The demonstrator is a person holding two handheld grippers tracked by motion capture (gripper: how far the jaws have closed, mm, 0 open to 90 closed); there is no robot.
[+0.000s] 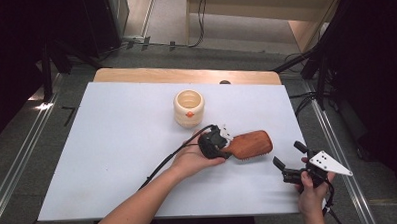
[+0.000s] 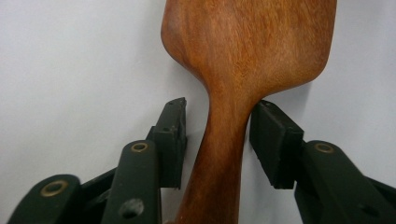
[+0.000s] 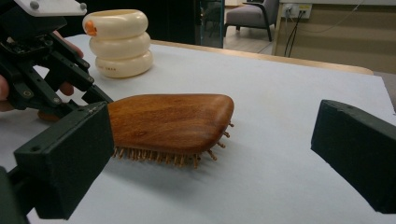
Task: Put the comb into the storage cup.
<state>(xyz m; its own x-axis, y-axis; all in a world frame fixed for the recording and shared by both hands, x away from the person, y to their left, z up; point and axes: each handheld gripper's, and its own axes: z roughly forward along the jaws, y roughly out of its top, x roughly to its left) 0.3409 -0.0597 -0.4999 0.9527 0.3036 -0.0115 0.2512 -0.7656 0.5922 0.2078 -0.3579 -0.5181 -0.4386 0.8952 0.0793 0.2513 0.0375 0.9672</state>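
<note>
Wooden hairbrush (image 1: 249, 144), one, lies bristles-down on the white table cover (image 1: 112, 145), right of centre, handle pointing toward the person's left hand (image 1: 192, 161). In the right gripper view the brush (image 3: 170, 122) rests on its short wooden pins, rounded back up.

Count: one brush, one cream ribbed cup, two grippers, two hands.

Nearest the person: right hand (image 1: 311, 188) low at the table's right front corner, holding the right gripper (image 1: 287, 160) just off the brush head, not touching it. Its two black pads are spread wide; in its own view one pad (image 3: 65, 161) sits at the left and the other at the right, with the brush in the open space beyond them. Grey three-cornered plate on top, cable hanging down.

Next: left forearm comes in diagonally from the bottom, palm cupped under the left gripper (image 1: 225, 143), which points right along the brush. In the left gripper view the handle (image 2: 224, 154) runs up between the two pads (image 2: 274, 142): right pad touches the neck of the handle, left pad stands a small gap off. Not yet a full pinch.

Farthest: cream ribbed cup (image 1: 189, 108), upright, small orange spot on its side, well apart from the brush, toward the table's far edge.
</note>
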